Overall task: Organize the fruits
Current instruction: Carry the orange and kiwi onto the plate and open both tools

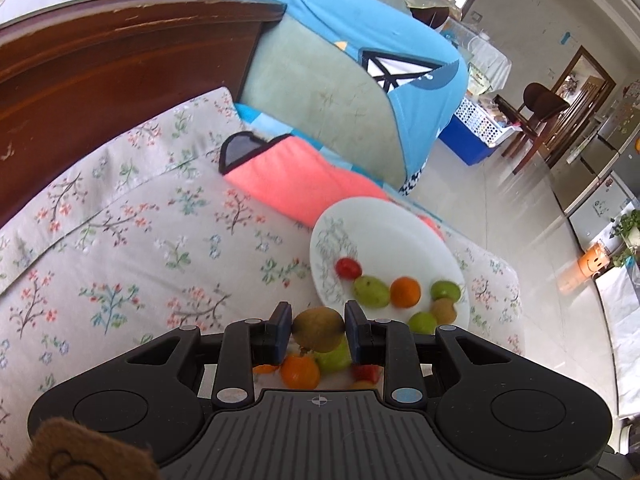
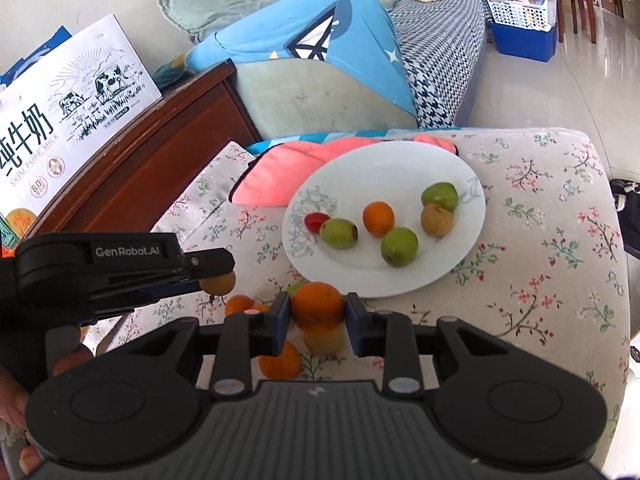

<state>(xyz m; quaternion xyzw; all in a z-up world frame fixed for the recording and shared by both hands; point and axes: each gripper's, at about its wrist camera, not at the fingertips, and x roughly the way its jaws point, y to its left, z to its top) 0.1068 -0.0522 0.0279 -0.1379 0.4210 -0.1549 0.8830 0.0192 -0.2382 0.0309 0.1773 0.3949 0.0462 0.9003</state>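
A white plate (image 2: 420, 176) lies on the floral cushion and holds several fruits: a red tomato (image 2: 316, 220), green fruits (image 2: 338, 233), an orange (image 2: 378, 218) and a brown kiwi (image 2: 436, 219). My left gripper (image 1: 318, 330) is shut on a brown kiwi (image 1: 318, 328), held above loose fruits in front of the plate (image 1: 400, 232). My right gripper (image 2: 317, 312) is shut on an orange (image 2: 317, 306) just in front of the plate. The left gripper with its kiwi (image 2: 218, 282) also shows at the left of the right wrist view. Loose oranges (image 2: 280, 360) lie below.
A pink cloth (image 2: 280, 168) lies behind the plate. A wooden cabinet (image 2: 160, 152) with a milk carton (image 2: 68, 120) stands to the left. A sofa with a blue cover (image 2: 320, 40) is behind. The cushion's edge drops to the floor (image 2: 616, 92) at right.
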